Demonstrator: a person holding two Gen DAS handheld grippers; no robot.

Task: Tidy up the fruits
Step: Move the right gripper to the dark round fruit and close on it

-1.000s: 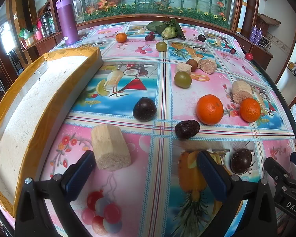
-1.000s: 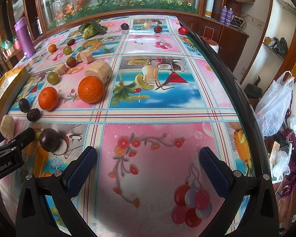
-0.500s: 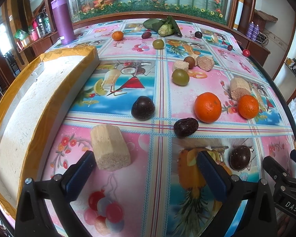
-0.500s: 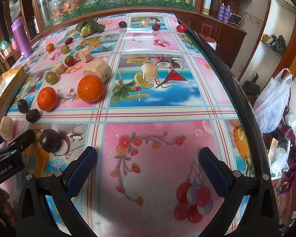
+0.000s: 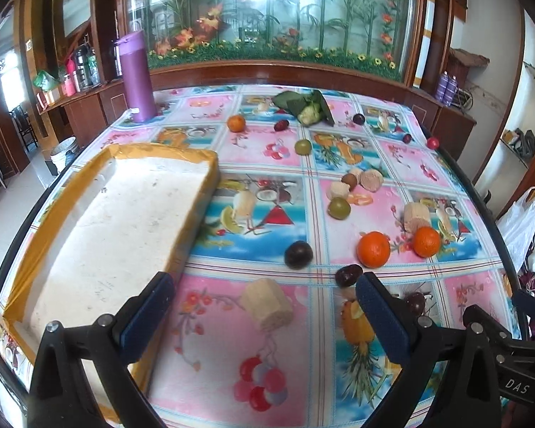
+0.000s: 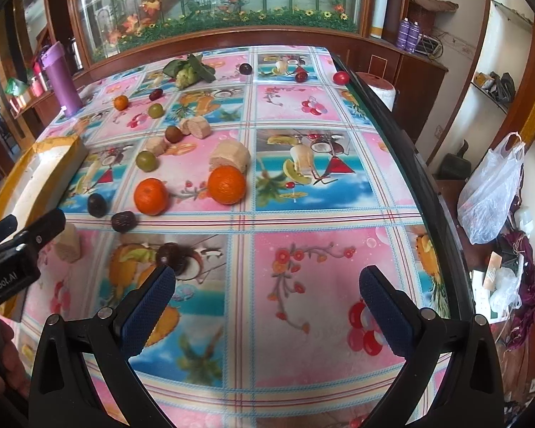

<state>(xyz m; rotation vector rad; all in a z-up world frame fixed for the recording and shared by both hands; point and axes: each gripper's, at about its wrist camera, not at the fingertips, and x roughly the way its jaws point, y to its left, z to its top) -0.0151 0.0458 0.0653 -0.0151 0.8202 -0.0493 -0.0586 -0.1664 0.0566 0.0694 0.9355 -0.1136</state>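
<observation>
Fruits lie scattered on the patterned table. In the left wrist view a white foam tray [image 5: 100, 221] with a yellow rim sits at the left. A pale sugarcane chunk [image 5: 267, 303] lies just ahead of my left gripper [image 5: 264, 314], which is open and empty above the table. Beyond are a dark plum [image 5: 298, 254], a dark date [image 5: 348, 275], two oranges [image 5: 373, 249] and a green fruit [image 5: 339, 208]. My right gripper [image 6: 267, 303] is open and empty above bare cloth; a dark passion fruit [image 6: 171, 255] lies by its left finger, with oranges [image 6: 227, 184] farther off.
A purple flask [image 5: 137, 75] stands at the back left. A leafy green bundle [image 5: 305, 107] and small fruits lie at the far end. The table's right edge [image 6: 428, 185] drops to a floor with a plastic bag [image 6: 492, 192]. The left gripper [image 6: 14, 246] shows in the right view.
Both grippers have risen and pulled back from the table, so more of the tray, the far end and the room shows. No fruit has moved.
</observation>
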